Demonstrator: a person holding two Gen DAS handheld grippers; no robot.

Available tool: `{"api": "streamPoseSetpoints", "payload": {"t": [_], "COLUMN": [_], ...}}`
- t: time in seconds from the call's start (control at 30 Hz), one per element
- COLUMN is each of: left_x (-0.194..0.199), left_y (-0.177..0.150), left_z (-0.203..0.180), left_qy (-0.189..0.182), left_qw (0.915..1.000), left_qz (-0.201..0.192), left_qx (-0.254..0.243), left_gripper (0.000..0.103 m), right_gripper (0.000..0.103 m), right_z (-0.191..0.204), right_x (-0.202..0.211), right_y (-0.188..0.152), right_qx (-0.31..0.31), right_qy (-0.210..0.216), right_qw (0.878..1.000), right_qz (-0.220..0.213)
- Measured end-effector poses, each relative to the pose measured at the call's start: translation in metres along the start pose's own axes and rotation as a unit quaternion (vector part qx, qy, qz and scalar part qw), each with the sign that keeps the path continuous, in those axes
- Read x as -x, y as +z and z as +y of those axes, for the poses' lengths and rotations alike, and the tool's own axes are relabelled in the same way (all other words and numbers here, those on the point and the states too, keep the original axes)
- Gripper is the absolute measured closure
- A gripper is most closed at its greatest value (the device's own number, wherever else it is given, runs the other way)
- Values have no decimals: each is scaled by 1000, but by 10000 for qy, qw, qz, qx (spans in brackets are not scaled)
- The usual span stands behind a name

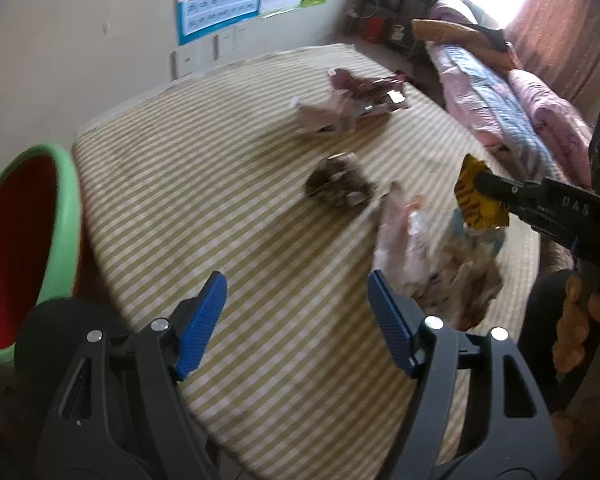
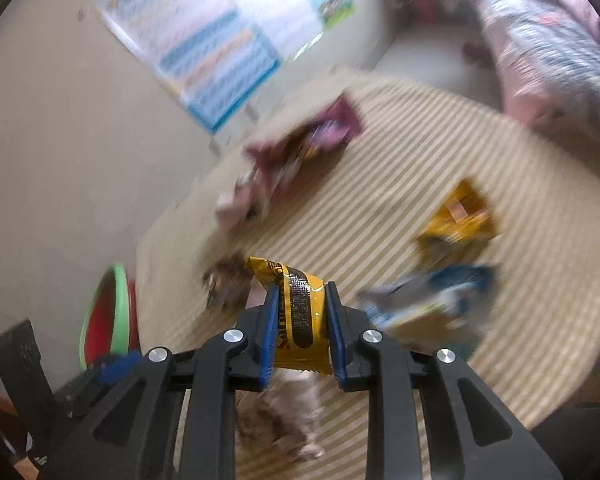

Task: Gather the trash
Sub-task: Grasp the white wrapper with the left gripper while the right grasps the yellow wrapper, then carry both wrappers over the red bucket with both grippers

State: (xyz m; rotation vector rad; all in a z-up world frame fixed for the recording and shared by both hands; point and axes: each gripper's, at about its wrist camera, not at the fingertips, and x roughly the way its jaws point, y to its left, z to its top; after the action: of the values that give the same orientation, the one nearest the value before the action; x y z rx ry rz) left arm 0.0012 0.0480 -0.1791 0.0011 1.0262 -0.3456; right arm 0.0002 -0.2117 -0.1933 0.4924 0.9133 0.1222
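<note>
- We are looking along two hand-held black tongs with blue pads, working over a table [image 1: 228, 208] covered in a tan-and-white striped cloth.
- The right gripper [image 2: 302, 312] is clenching a yellow snack wrapper [image 2: 296, 316] with a black band; both blue pads are pressing on its sides, and the wrapper is standing up between them, lifted clear of the cloth.
- In the left wrist view, that same yellow wrapper [image 1: 476, 196] is hanging from the tip of the right tongs [image 1: 480, 182], up and to the right of the left tongs.
- A hand [image 1: 580, 320] is wrapping around the right tongs' handle at the right edge of that view.
- The left gripper [image 1: 296, 320] is standing released, its pads wide apart with only striped cloth between them.
- Just ahead of the left tongs' right pad, a crumpled clear-and-pink plastic wrapper [image 1: 404, 236] is lying on the cloth, with more crumpled wrappers [image 1: 468, 280] beside it to the right.
- Farther ahead of the left tongs, a dark crumpled wrapper [image 1: 338, 188] is lying on the cloth, and beyond it a pile of pink and maroon wrappers [image 1: 352, 104].
- To the left of the left tongs, a bin with a green rim and red inside [image 1: 24, 248] is standing beside the table edge.
- Ahead and right of the right tongs, an orange-yellow packet [image 2: 456, 220] and a blue-and-white packet [image 2: 432, 296] are lying on the cloth, both blurred.
</note>
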Motion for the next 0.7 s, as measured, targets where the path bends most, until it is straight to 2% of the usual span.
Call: {"api": "streamPoseSetpoints", "payload": {"t": [0.1, 0.2, 0.37, 0.43, 0.5, 0.6, 0.7], "left_x": [-2, -13, -51, -66, -75, -68, -45], "left_y": [11, 27, 38, 36, 32, 29, 31], "left_z": [-18, -39, -62, -66, -65, -58, -53], "left_qy": [-167, -608, -820, -797, -750, -775, -726], "left_qw": [9996, 9979, 9947, 9927, 9912, 9925, 9957], "left_qz": [-81, -48, 522, 831, 1044, 937, 558], "left_qx": [-221, -234, -327, -345, -315, -158, -123], "left_gripper": [33, 33, 34, 42, 63, 67, 67], "right_gripper": [81, 81, 80, 80, 80, 80, 80], "right_z": [-13, -20, -18, -17, -16, -13, -9], "right_x": [11, 13, 15, 15, 14, 13, 14], "right_y": [2, 2, 0, 0, -1, -3, -3], "right_qx": [-242, -361, -302, -285, -277, -255, -174], "right_qy": [-47, -41, -19, -11, -7, -3, -8], "right_qw": [9993, 9989, 9991, 9991, 9992, 9992, 9993], "right_qz": [-270, -295, -312, -310, -296, -301, -342]}}
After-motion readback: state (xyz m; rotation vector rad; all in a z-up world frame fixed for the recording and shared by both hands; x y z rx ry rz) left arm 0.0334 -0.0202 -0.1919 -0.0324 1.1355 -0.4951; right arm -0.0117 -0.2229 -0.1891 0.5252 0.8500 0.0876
